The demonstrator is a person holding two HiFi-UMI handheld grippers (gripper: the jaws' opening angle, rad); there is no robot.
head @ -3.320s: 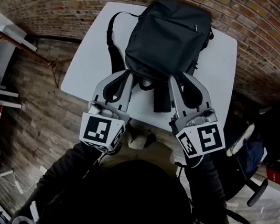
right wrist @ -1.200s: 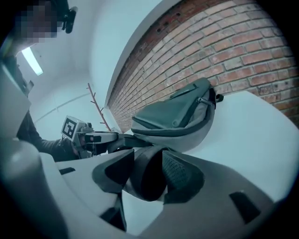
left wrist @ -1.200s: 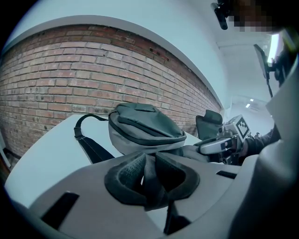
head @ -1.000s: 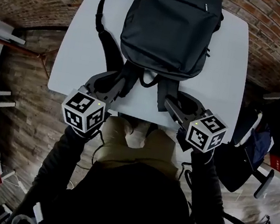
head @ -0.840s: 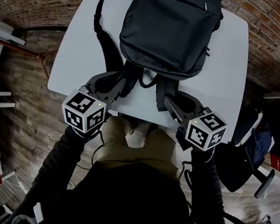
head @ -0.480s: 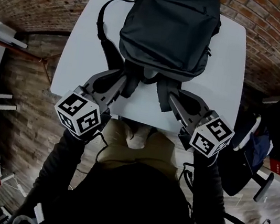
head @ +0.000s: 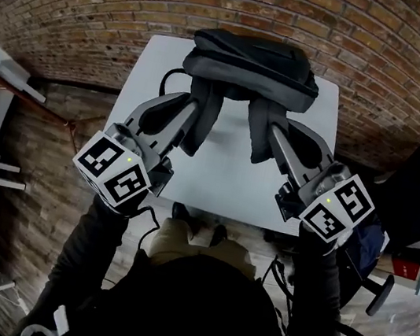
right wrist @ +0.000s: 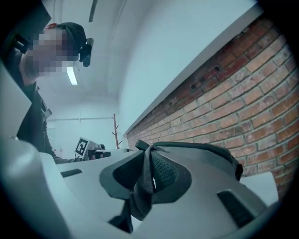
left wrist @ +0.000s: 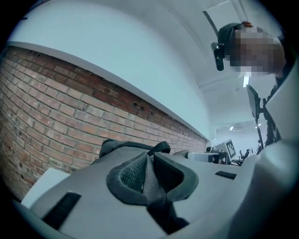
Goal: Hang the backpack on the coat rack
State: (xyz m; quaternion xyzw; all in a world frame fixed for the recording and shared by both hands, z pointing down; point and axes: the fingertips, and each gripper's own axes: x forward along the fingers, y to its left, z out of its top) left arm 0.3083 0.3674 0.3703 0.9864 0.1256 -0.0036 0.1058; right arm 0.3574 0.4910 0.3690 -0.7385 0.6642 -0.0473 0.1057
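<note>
My left tool [head: 194,109] and right tool [head: 274,126], whose jaws have just been closing, each grip a shoulder strap [head: 203,126] of the black backpack [head: 251,62], which hangs from them over the white desk [head: 216,180]. The pickup looks done. Carrying it to the distant wooden coat rack [right wrist: 114,127] and hooking it on remain.

**Head view:** from above the person, facing steeply down. It takes in the white worktop [head: 214,192], left gripper [head: 196,109], right gripper [head: 268,129] and backpack [head: 251,62] at middle distance.

**Left gripper view:** rides that gripper, level along its jaws. The strap [left wrist: 145,175] is very near, with the brick wall [left wrist: 56,116] beyond.

**Right gripper view:** mirrored. The second strap [right wrist: 145,179] is very near and the coat rack [right wrist: 114,127] is far off.

**Shared by all three:** backpack, wall, worktop.
</note>
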